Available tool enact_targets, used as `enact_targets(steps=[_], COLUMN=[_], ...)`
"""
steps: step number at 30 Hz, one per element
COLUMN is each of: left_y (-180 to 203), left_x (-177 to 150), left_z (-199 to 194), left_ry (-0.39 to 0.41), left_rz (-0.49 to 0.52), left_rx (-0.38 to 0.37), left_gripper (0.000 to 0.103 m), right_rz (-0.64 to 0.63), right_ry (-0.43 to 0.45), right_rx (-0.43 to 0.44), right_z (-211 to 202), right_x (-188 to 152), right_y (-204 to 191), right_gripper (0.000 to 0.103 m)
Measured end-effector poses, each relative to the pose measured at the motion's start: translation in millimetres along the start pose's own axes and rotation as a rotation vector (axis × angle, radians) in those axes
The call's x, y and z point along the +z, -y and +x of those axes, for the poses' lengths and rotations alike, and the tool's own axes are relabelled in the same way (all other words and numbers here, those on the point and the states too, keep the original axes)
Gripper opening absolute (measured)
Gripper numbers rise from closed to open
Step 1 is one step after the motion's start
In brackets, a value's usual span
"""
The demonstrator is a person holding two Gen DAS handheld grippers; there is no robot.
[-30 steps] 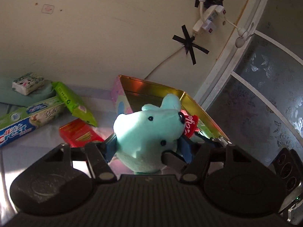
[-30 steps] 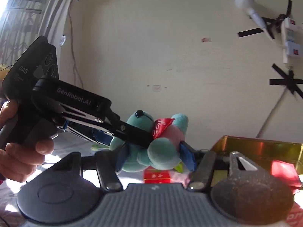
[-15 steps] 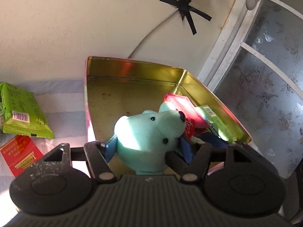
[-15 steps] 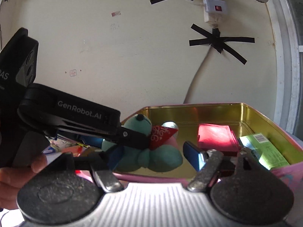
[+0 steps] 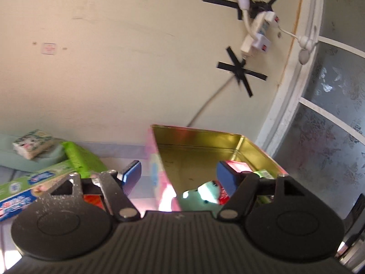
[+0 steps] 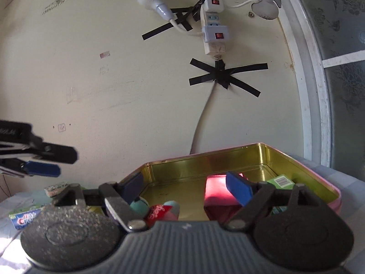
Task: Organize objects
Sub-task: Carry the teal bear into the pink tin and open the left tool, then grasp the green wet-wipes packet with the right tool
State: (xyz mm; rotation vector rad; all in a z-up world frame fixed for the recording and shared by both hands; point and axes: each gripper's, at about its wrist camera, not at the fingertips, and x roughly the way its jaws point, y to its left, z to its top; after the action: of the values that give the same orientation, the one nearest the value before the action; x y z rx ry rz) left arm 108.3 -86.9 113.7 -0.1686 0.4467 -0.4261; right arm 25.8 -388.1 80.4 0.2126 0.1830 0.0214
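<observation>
The teal plush bear (image 5: 202, 194) lies inside the gold tin box (image 5: 198, 150), low under my left gripper (image 5: 179, 175), which is open and empty above the box's left wall. In the right wrist view the bear (image 6: 159, 209) with its red tag lies on the floor of the tin (image 6: 205, 162). My right gripper (image 6: 184, 185) is open and empty above it. A red packet (image 6: 216, 190) and a green box (image 6: 281, 181) lie in the tin too. The left gripper (image 6: 41, 162) also shows at the left edge.
A Crest toothpaste box (image 5: 34, 185), a green packet (image 5: 79, 159), a red packet (image 5: 93, 199) and a tissue pack (image 5: 32, 143) lie left of the tin. A wall with a taped power strip (image 6: 214, 34) stands behind. A window frame (image 5: 289, 96) is at the right.
Both grippers let go of the plush bear, which dropped into the tin. Both have opened and lifted; the left one drew back to the left.
</observation>
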Motion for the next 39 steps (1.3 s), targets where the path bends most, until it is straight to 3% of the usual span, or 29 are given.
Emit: enact_targets(steps=[3, 9, 12, 16, 18, 23, 28, 31, 32, 35, 39], left_y=[-44.2, -130.3, -168.0, -200.0, -201.5, -194.9, -201.1, -199.6, -198.3, -196.7, -198.2], left_x=[-22.4, -71.7, -77.1, -71.9, -69.1, -71.6, -71.4, -71.9, -71.7, -71.6, -71.3], left_z=[-23.8, -47.3, -59.7, -57.7, -55.0, -60.0, -58.0, -57.1, -56.0, -53.9, -53.6], left_ry=[-0.023, -0.172, -0.180, -0.139, -0.124, -0.099, -0.114, -0.117, -0.122, -0.131, -0.132], left_rz=[-0.042, -0.083, -0.102, -0.135, -0.138, -0.108, -0.144, -0.140, -0.132, -0.118, -0.118], left_rx=[0.123, 0.407, 0.508, 0.613, 0.613, 0.567, 0.540, 0.538, 0.539, 0.540, 0.536], left_gripper=[0.075, 0.075, 0.075, 0.075, 0.076, 0.076, 0.076, 0.078, 0.079, 0.080, 0.080], right_rz=[-0.003, -0.008, -0.005, -0.072, -0.125, -0.332, -0.487, -0.476, -0.468, -0.458, -0.413], right_ry=[0.012, 0.023, -0.001, -0.092, -0.147, -0.264, -0.340, -0.403, -0.414, -0.436, -0.348], right_rx=[0.006, 0.027, 0.102, 0.269, 0.305, 0.274, 0.103, 0.021, 0.002, -0.029, -0.037], right_z=[-2.0, -6.4, -8.5, 0.8, 14.7, 70.7, 138.2, 168.9, 175.0, 184.8, 166.8], right_x=[-0.5, 0.2, 4.3, 5.5, 1.0, -20.0, -46.3, -54.5, -56.9, -61.2, -51.7], right_y=[-1.3, -13.3, -32.3, -85.8, -118.4, -204.6, -250.8, -254.7, -253.5, -247.5, -239.8], right_gripper=[0.082, 0.082, 0.082, 0.082, 0.081, 0.078, 0.071, 0.068, 0.064, 0.035, 0.025])
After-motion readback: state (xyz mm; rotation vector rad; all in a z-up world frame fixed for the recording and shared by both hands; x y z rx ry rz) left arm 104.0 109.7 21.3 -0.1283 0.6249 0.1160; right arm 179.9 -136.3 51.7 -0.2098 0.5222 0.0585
